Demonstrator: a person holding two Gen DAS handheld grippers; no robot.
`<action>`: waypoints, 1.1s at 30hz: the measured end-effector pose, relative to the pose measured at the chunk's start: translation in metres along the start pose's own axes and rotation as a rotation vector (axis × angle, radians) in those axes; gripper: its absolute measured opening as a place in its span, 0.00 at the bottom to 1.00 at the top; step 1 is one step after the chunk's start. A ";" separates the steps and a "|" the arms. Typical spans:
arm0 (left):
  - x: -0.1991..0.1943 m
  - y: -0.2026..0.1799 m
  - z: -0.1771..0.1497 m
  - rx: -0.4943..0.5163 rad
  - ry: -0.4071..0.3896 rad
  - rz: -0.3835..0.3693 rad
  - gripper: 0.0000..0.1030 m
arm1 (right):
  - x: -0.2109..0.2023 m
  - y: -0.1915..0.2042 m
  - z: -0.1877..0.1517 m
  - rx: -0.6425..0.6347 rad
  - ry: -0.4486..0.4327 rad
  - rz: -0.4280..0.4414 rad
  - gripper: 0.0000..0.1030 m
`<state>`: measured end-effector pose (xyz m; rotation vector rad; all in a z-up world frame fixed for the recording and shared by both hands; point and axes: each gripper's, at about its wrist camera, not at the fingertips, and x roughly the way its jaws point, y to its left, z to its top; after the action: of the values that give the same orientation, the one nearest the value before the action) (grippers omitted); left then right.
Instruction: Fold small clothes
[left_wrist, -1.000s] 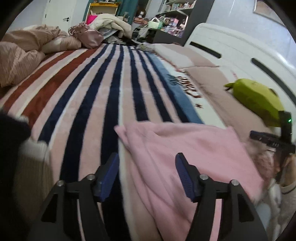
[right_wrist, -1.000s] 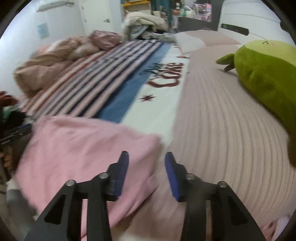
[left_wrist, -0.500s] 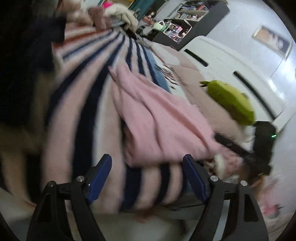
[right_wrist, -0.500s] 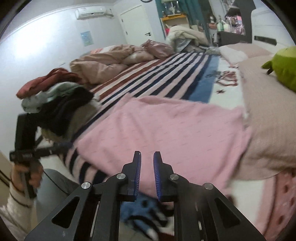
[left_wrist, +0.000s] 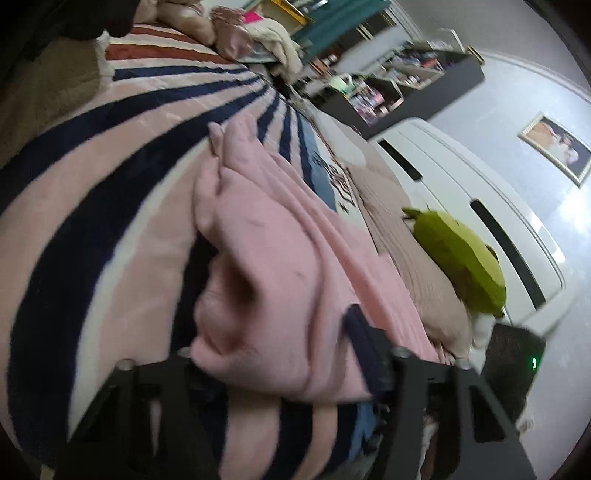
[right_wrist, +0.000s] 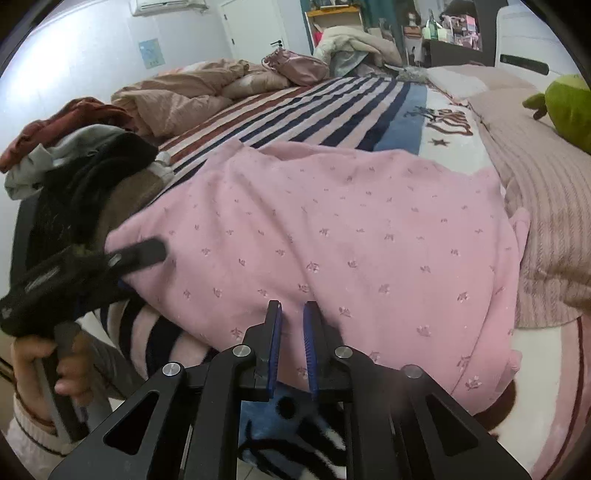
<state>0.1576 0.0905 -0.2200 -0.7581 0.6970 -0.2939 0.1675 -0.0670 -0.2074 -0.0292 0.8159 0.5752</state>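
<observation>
A pink garment with small flower prints (right_wrist: 332, 229) lies spread near the front edge of the striped bed. In the left wrist view the pink garment (left_wrist: 280, 266) bunches between the fingers of my left gripper (left_wrist: 273, 347), whose jaws stand wide around its near-left corner; one finger (left_wrist: 360, 343) shows, the other is hidden by cloth. The left gripper also shows in the right wrist view (right_wrist: 122, 262) at the garment's left edge. My right gripper (right_wrist: 292, 332) sits at the garment's near edge with its jaws almost together, a narrow gap between the blue pads, nothing visibly held.
A pile of dark, grey and red clothes (right_wrist: 74, 155) lies at the left bed edge. A green plush toy (left_wrist: 458, 258) rests on a beige ribbed blanket (right_wrist: 546, 206) on the right. Crumpled bedding (right_wrist: 192, 92) lies at the back.
Both grippers pulled back to the bed's front edge. The left gripper moved onto the garment's left corner, and cloth now bunches between its fingers. The right jaws narrowed.
</observation>
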 end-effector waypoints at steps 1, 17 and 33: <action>0.002 0.002 0.002 -0.011 -0.008 0.003 0.38 | 0.001 0.000 -0.001 0.000 0.001 0.003 0.05; 0.009 -0.100 0.021 0.562 -0.019 0.110 0.17 | -0.076 -0.053 0.002 0.137 -0.156 0.103 0.09; 0.098 -0.167 -0.049 0.821 0.359 -0.150 0.36 | -0.143 -0.128 -0.027 0.285 -0.284 0.044 0.10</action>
<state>0.1967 -0.0993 -0.1719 0.0358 0.7714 -0.8062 0.1353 -0.2497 -0.1515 0.3262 0.6155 0.4866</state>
